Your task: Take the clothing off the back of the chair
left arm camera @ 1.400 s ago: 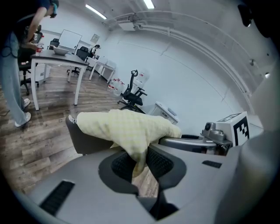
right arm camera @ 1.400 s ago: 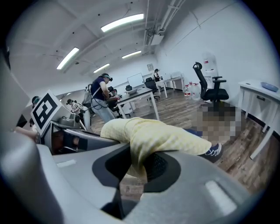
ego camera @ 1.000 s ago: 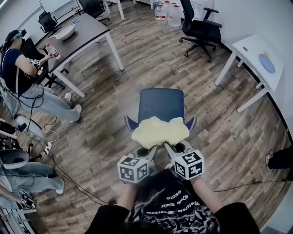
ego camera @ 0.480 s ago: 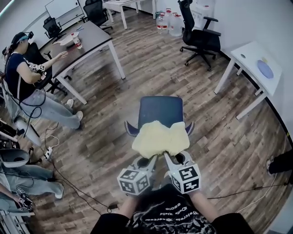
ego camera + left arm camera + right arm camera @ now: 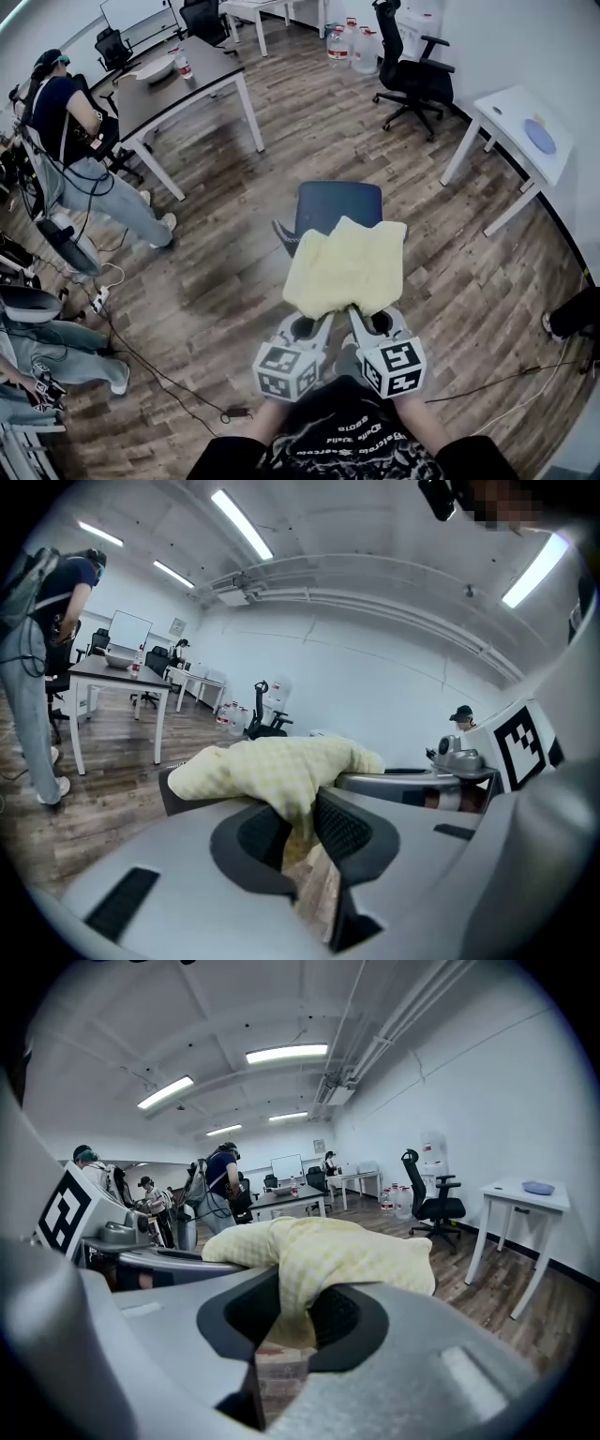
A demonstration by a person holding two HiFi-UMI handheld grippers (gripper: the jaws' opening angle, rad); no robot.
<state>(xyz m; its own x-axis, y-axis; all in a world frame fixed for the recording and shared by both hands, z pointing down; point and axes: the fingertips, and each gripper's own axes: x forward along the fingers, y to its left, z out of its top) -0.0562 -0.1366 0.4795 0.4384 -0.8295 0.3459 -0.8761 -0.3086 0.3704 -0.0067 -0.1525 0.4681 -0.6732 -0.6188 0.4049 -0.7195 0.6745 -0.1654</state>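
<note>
A pale yellow checked garment (image 5: pixel 347 267) hangs spread between my two grippers, above the blue chair (image 5: pixel 330 202). My left gripper (image 5: pixel 325 317) is shut on its near left edge, where the cloth (image 5: pixel 281 771) bunches between the jaws. My right gripper (image 5: pixel 355 314) is shut on the near right edge, with folded cloth (image 5: pixel 319 1255) pinched between its jaws. In the head view the garment covers most of the chair's back; whether it still touches the chair I cannot tell. The chair's seat and one armrest (image 5: pixel 284 234) show beyond the cloth.
A dark table (image 5: pixel 178 80) on white legs stands at the far left with a person (image 5: pixel 70 141) beside it. A black office chair (image 5: pixel 412 80) and water bottles (image 5: pixel 352 42) are far ahead. A white table (image 5: pixel 525 136) is at the right. Cables (image 5: pixel 141 361) lie on the wooden floor.
Both grippers have lifted the yellow garment and drawn it back from the chair, and it has spread flatter. The person at the left has stood up and turned away from the table.
</note>
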